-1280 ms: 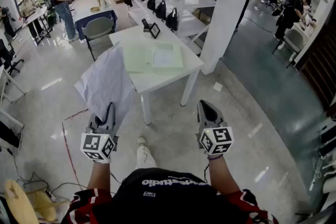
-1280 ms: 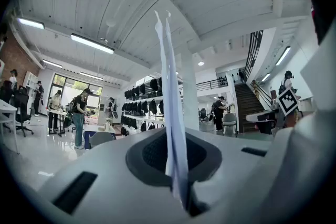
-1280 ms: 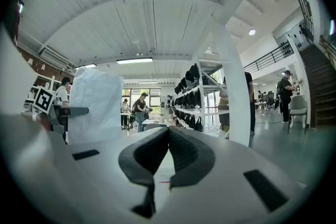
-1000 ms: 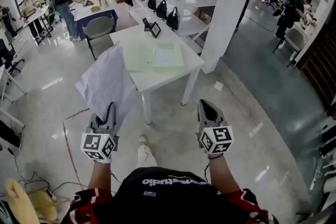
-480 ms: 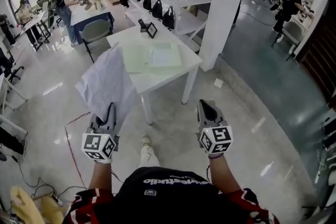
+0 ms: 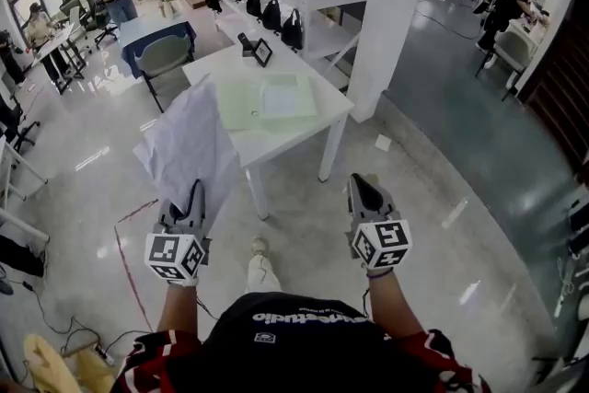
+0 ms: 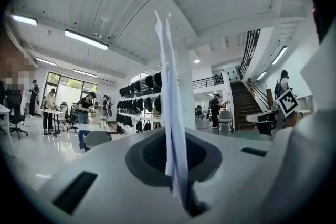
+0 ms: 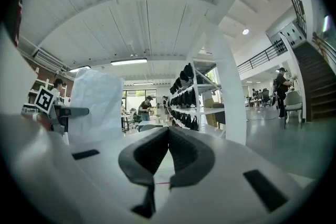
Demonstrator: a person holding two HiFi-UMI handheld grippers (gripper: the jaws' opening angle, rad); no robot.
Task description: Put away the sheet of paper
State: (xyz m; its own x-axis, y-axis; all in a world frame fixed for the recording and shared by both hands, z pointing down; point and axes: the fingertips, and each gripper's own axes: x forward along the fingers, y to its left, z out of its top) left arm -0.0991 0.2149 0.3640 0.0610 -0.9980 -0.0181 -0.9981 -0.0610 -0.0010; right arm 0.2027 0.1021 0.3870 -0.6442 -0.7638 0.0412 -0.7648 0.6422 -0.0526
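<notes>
— One thin white sheet of paper (image 6: 189, 143): where?
— Short of the white square table (image 6: 304, 130), its lower edge pinched in my left gripper (image 6: 191, 193). Light, floppy, so I'd grip near an edge. My right gripper (image 6: 361, 187) is clenched, empty

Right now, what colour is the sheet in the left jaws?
White; the sheet shows best in the head view.

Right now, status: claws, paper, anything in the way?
Left claw shut on paper, held upright. Right claw shut, empty. Table ahead; nothing seen in between.
</notes>
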